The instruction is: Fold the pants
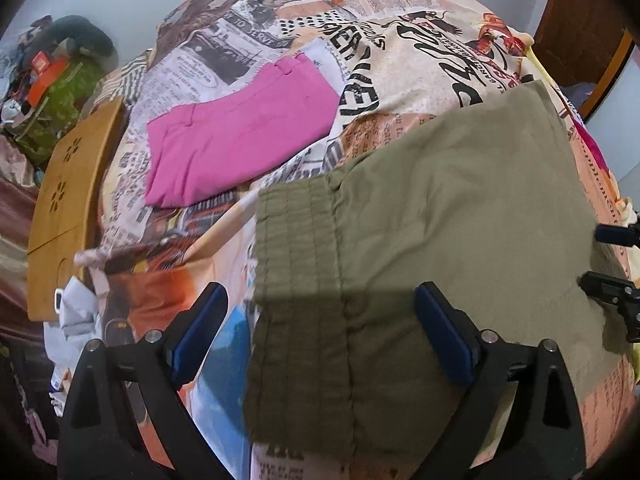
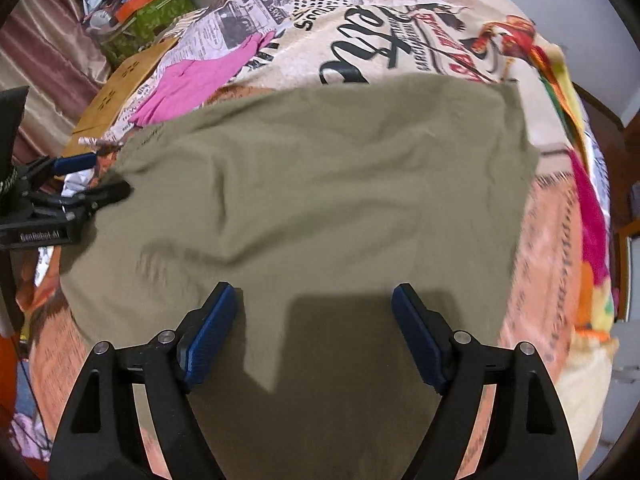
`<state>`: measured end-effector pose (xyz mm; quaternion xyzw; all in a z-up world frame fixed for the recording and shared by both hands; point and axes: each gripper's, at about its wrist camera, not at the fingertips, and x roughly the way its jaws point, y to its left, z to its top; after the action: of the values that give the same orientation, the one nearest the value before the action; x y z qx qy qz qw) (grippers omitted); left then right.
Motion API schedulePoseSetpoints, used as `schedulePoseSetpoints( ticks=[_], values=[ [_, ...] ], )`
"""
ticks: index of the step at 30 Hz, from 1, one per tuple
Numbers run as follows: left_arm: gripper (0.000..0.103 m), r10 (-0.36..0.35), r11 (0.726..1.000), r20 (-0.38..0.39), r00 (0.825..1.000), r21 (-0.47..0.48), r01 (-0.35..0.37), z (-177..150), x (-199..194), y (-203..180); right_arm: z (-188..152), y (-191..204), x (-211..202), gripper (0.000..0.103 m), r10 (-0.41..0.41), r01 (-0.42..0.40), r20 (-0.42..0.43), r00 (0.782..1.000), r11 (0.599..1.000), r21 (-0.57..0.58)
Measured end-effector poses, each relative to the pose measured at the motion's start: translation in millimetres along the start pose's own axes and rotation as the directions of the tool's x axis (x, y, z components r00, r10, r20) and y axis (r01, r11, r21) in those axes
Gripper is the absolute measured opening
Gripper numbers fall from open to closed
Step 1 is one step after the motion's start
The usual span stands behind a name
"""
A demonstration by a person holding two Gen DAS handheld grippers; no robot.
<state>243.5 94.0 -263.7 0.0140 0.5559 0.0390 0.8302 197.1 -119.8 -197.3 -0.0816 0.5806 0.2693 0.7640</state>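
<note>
Now | both claws (image 1: 320, 320) (image 2: 312, 320) gaping, empty | olive pants (image 2: 320, 184) flat, edges free

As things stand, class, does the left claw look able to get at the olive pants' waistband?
Probably yes. The left claw is open above the waistband of the olive pants, with nothing in between.

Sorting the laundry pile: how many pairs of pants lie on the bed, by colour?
Olive-green pants: 1
Pink pants: 1
Total: 2
</note>
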Motion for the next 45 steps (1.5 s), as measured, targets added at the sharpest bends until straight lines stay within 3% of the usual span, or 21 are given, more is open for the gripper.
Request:
schedulePoseSetpoints(
  ticks=[9, 18, 23, 26, 32, 38, 40, 44, 45],
  values=[
    [0.096, -0.03, 0.996, 0.004, 1.0, -0.079, 0.03, -27, -24, 18, -32, -5, -17, 0.08, 0.005, -0.007, 0.037, 0.999, 0.997, 0.074],
    [0.096, -0.003, 0.99, 0.096, 0.995, -0.142, 0.016, -42, -64, 31, -31, 19, -39, 0.081, -0.013, 0.007, 0.123, 0.992, 0.999, 0.048],
    [0.097, -0.07, 0.978, 0.138, 0.988, -0.187, 0.096, -55, -82, 34, -20, 45, -49, 0.081, 0.013, -0.014, 0.202, 0.979, 1.0, 0.004],
    [0.097, -0.114, 0.971, 0.118, 0.986, -0.198, 0.136, -61, -79, 33, -15, 58, -42, 0.082, 0.027, -0.024, 0.209, 0.977, 1.0, -0.016],
    [0.097, -0.182, 0.961, 0.037, 0.983, -0.205, 0.185, -71, -58, 25, -6, 70, -10, 0.082, 0.022, -0.015, 0.137, 0.99, 0.999, -0.049],
    [0.097, -0.297, 0.933, -0.026, 0.954, -0.218, 0.285, -78, -43, 10, -11, 68, 4, 0.084, 0.031, -0.026, 0.086, 0.996, 0.998, -0.059],
    [0.097, -0.346, 0.913, -0.035, 0.938, -0.241, 0.328, -78, -39, 8, -13, 67, 4, 0.084, 0.042, -0.037, 0.082, 0.996, 0.997, -0.063],
    [0.097, -0.467, 0.848, -0.053, 0.883, -0.311, 0.43, -73, -26, 6, -16, 65, 4, 0.085, 0.052, -0.047, 0.082, 0.995, 0.997, -0.064],
    [0.097, -0.471, 0.842, -0.047, 0.881, -0.322, 0.433, -72, -24, 7, -16, 65, 4, 0.085, 0.054, -0.049, 0.083, 0.995, 0.997, -0.064]
  ],
)
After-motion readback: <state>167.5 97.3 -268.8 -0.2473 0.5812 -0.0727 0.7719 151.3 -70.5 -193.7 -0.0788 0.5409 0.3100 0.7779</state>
